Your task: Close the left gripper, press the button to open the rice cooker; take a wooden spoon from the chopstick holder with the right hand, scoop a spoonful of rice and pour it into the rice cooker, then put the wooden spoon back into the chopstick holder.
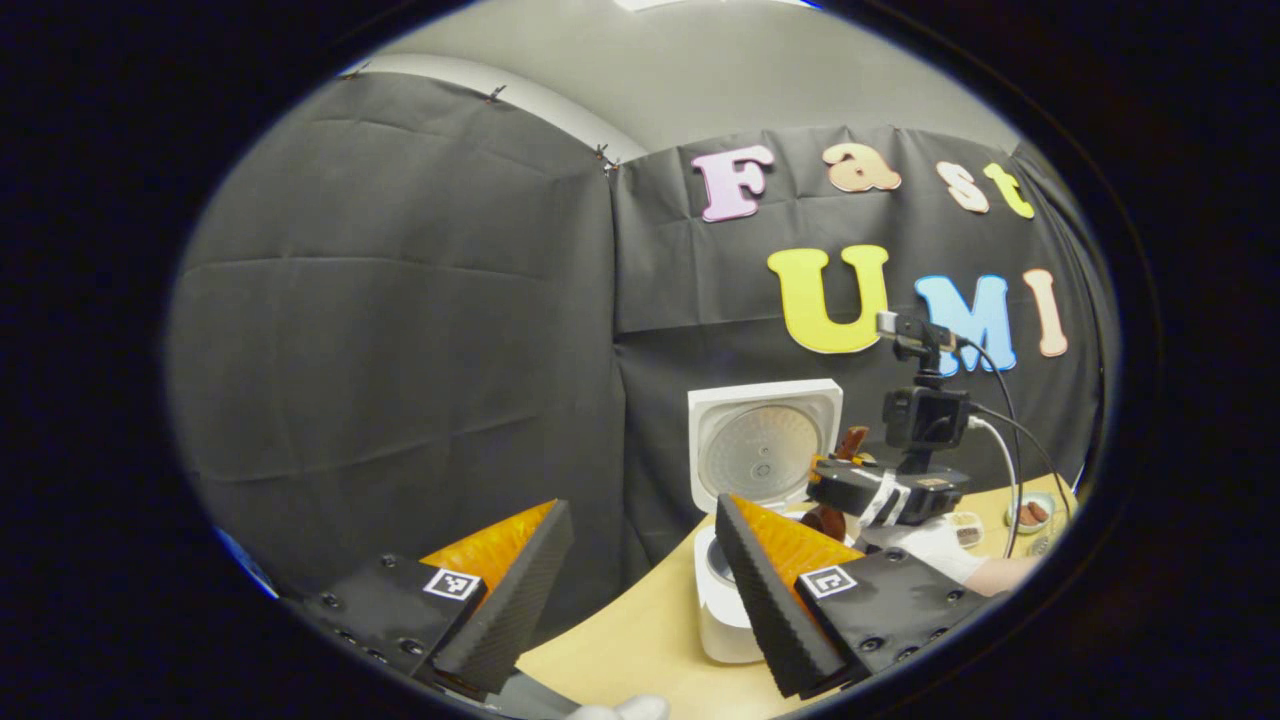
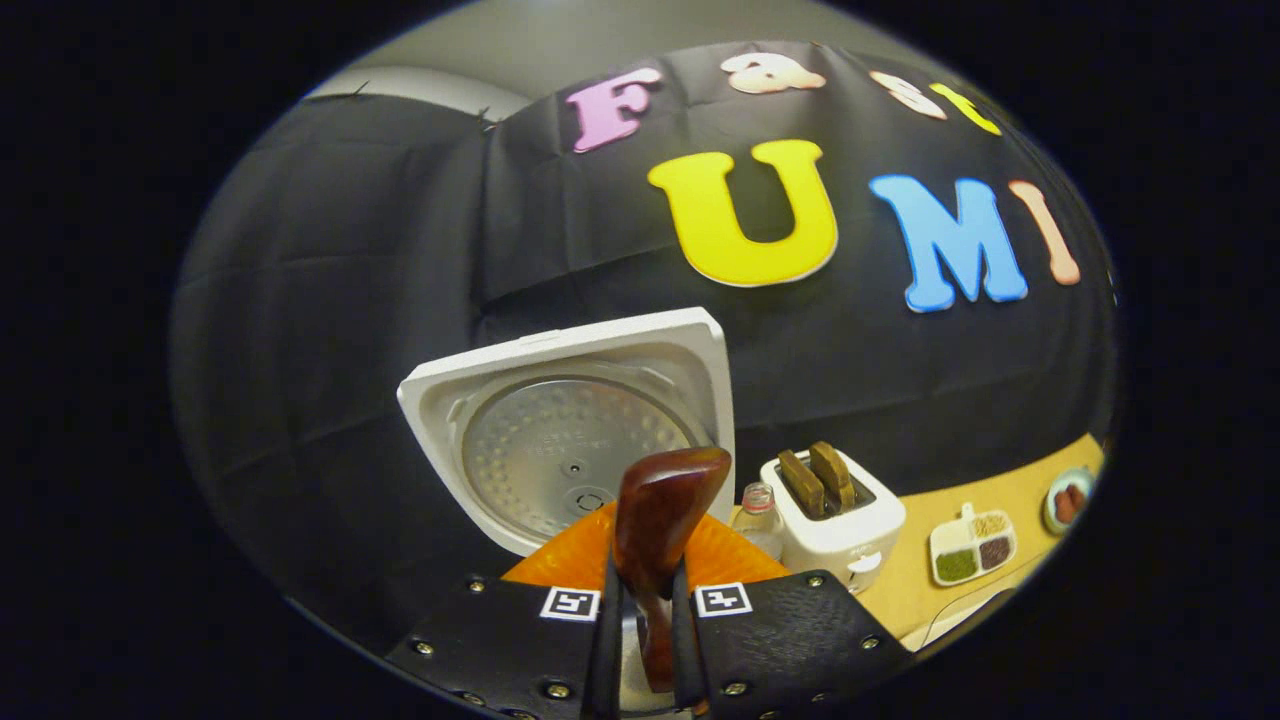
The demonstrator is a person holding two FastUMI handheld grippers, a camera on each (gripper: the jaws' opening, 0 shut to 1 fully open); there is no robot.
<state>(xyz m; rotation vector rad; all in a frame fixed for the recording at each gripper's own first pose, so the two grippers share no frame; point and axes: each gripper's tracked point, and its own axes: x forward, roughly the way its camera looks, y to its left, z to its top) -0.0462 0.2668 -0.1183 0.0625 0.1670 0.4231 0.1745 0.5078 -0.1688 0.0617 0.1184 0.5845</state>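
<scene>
The rice cooker (image 2: 600,440) stands with its lid (image 2: 570,455) swung fully up, so I judge the button press done. From my left tongs (image 1: 640,580) I see the cooker's white body (image 1: 722,610) on the worktop (image 1: 640,640), just beyond my own spread fingers, with nothing between them; that hand is idle, held off to the near side of the cooker.

My right tongs (image 2: 642,640) are pressed together on the handle of the wooden spoon (image 2: 660,520), both fingers pinching it low down, the spoon rising upright in front of the raised lid. So the spoon is out of the chopstick holder, which I cannot make out from here. In the left gripper view the right tongs (image 1: 880,490) hang over the cooker, just beside the lid, held by a gloved hand (image 1: 940,550), with the spoon's dark wood (image 1: 850,442) poking up by the lid's edge.

Whether the spoon carries rice, or has already tipped it into the pot, I cannot tell: the part I see is a smooth wooden end and the pot's inside is hidden. Judging by the position above the cooker, I reckon I am at or near the pouring step. What is surely left is returning the spoon to the holder. Beyond the cooker, to its right, sit a toaster (image 2: 835,520) and a small divided dish (image 2: 972,548).
</scene>
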